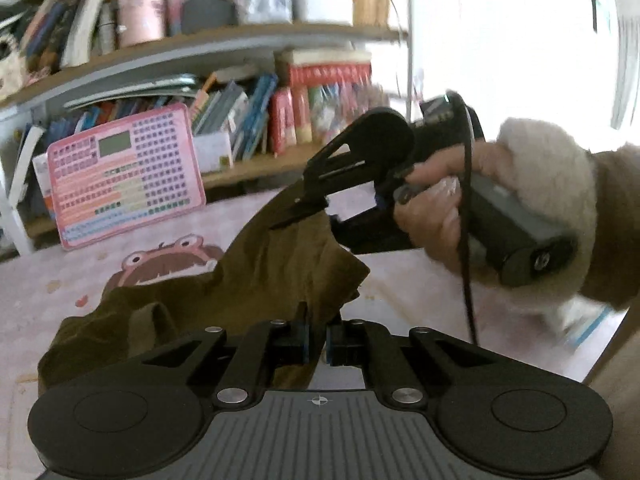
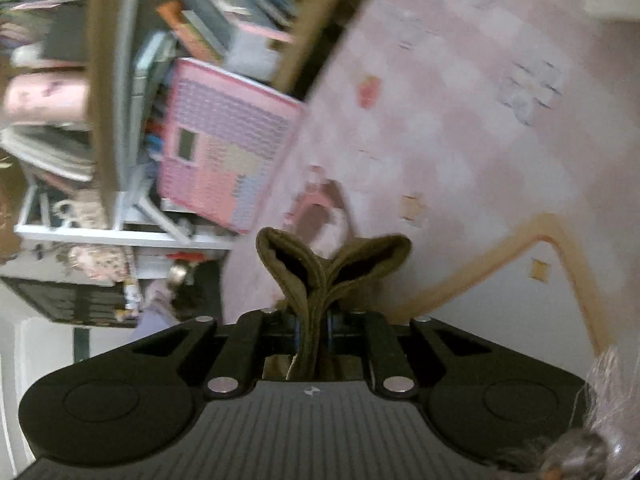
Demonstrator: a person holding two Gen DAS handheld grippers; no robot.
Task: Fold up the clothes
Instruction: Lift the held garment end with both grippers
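Left jaws: your left gripper [image 1: 318, 346] is pinched nearly closed on a fold of the olive-brown garment [image 1: 240, 280], which comes straight out from between the pads.

Right jaws: your right gripper [image 2: 314, 338] is clamped narrow on a doubled hem of the same garment [image 2: 320, 276]; two loops of hem fan out just past the tips.

Cloth from the left jaws: it runs forward and up to the right, where you can see the right gripper [image 1: 304, 210] biting the top corner.

Long axis: the held edge stretches from your left jaws, low and close, to your right jaws, higher and farther off; the rest of the garment sags to the left of that line, onto the pink table cover [image 1: 100, 248].

Nearer hand: your left is nearer to the bulk of the cloth; your right hand [image 1: 432, 216] holds the raised end.

Judgement: both corners look secured, so the next move likely turns on keeping that edge taut between the two grips while you carry it across the heap.

Beyond the jaws: a pink chart board [image 1: 124, 176] leans on the bookshelf [image 1: 240, 40], well apart from the cloth.
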